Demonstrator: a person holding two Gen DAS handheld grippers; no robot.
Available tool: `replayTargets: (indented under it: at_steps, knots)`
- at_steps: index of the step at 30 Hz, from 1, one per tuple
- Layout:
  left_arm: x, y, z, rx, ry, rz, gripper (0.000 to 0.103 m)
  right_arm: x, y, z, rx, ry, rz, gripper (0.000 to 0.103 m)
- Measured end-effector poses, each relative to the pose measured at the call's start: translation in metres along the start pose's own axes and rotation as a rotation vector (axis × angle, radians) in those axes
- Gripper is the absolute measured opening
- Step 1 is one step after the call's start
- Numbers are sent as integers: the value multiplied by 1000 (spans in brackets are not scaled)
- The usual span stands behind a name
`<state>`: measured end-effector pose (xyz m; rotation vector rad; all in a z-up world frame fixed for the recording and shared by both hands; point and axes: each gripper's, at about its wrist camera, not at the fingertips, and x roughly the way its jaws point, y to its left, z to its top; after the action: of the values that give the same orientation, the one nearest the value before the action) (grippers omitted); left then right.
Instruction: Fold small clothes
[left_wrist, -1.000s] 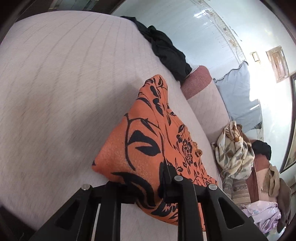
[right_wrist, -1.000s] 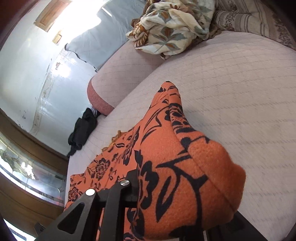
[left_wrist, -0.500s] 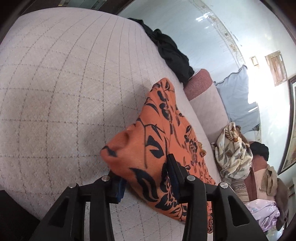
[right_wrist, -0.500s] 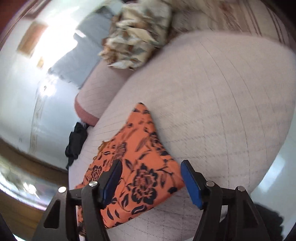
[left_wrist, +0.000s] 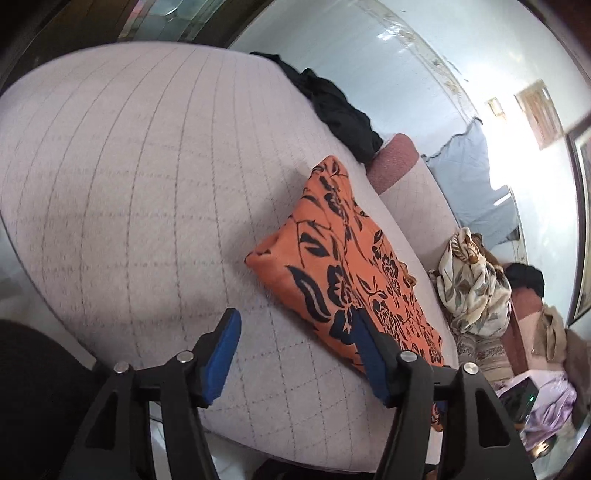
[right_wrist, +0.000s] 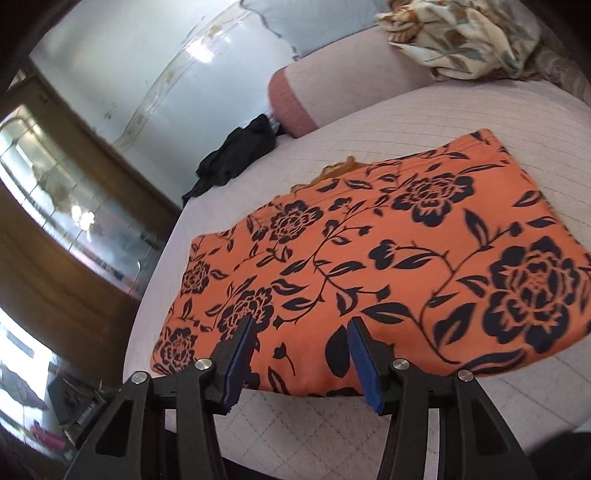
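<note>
Lying folded ahead of both parted tools (left_wrist: 295, 326) (right_wrist: 301, 325): orange floral garment (right_wrist: 388, 266).

A second ago both grippers pinch the orange floral garment (right_wrist: 388, 266) and hold its edge lifted in a peaked fold above the quilted cushion (left_wrist: 129, 192). Now the cloth is released and lies flat, folded over on itself. The left gripper (left_wrist: 295, 325) has just been opening; its jaws stand apart with only bare cushion between them, and its right finger (left_wrist: 369, 354) sits at the garment's near edge, drawn back from the fold it held. The right gripper (right_wrist: 301, 332) let go, swung wide, and has just been closing partway; its jaws hover apart over the flat near edge of the cloth without pressing on it.
</note>
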<state>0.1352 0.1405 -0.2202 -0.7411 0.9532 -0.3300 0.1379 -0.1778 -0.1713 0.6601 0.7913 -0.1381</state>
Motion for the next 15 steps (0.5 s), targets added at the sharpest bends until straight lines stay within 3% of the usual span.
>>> replayTargets:
  at_steps: [2, 4, 7, 10, 12, 14, 15]
  knots:
    - [10, -1, 1, -20, 19, 11, 64, 5, -1, -3, -21, 7, 22, 53]
    - [20, -7, 4, -15, 20, 26, 64, 7, 2, -2, -24, 12, 69, 38]
    - [36, -14, 12, -22, 12, 33, 64, 7, 11, -1, -86, -5, 72, 33]
    - [53, -15, 21, -47, 13, 27, 62, 12, 10, 2, -61, 6, 101, 32]
    - [56, -14, 23, -62, -16, 37, 54, 17, 7, 7, -33, 11, 123, 32]
    - [60, -14, 23, -63, -4, 27, 31, 20, 7, 11, -18, 14, 136, 32]
    - [61, -15, 22, -58, -4, 31, 29, 23, 7, 13, -12, 19, 140, 32]
